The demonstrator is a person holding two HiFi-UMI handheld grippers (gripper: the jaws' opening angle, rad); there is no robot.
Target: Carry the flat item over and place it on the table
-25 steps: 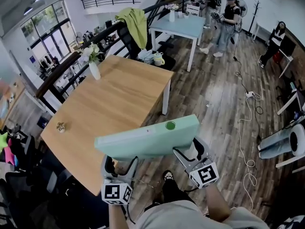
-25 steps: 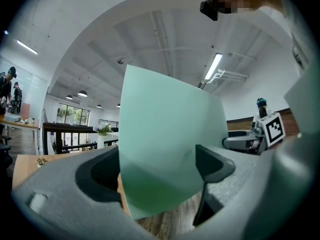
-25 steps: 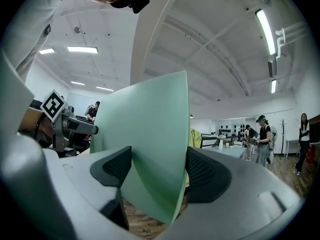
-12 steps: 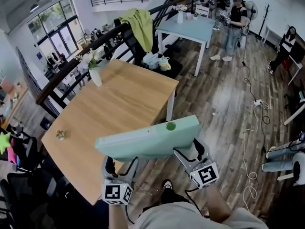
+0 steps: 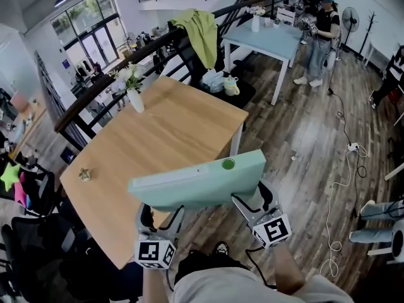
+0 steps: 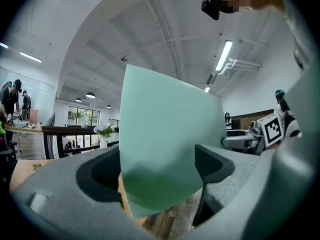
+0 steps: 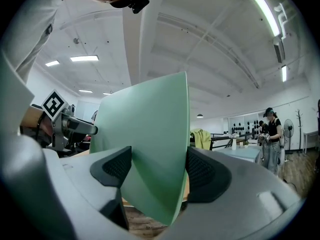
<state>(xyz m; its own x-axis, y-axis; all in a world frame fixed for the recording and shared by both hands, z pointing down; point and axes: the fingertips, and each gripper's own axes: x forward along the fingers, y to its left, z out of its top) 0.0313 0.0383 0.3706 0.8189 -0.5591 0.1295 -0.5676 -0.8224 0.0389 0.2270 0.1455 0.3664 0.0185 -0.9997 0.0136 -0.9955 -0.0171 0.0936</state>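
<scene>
Green board (image 5: 199,183): flat, pale, with a round green dot (image 5: 228,164) near its far right edge. Held in the air, roughly level, long side across the body. Its left end overlaps the near right edge of the wooden table (image 5: 161,137); its right end hangs over the plank floor (image 5: 297,144). Not yet set down.

Left claw (image 5: 159,216): clamped on the board's near edge toward the left end. Its own view shows a pad pressed to each face of the sheet. Right claw (image 5: 254,201): clamped the same way toward the right end. Two spaced holds on one edge probably keep a wide sheet from twisting or drooping in the carry.

Table: middle bare. Vase of flowers (image 5: 134,88) at the far left edge, small trinket (image 5: 84,174) near the left edge. Looks roomy enough for the board.

Against the frames a second and half a second back: board and both holds sit the same in view. Table and vase have slid slightly right and lower, so the carrier is likely closing on the table.
</scene>
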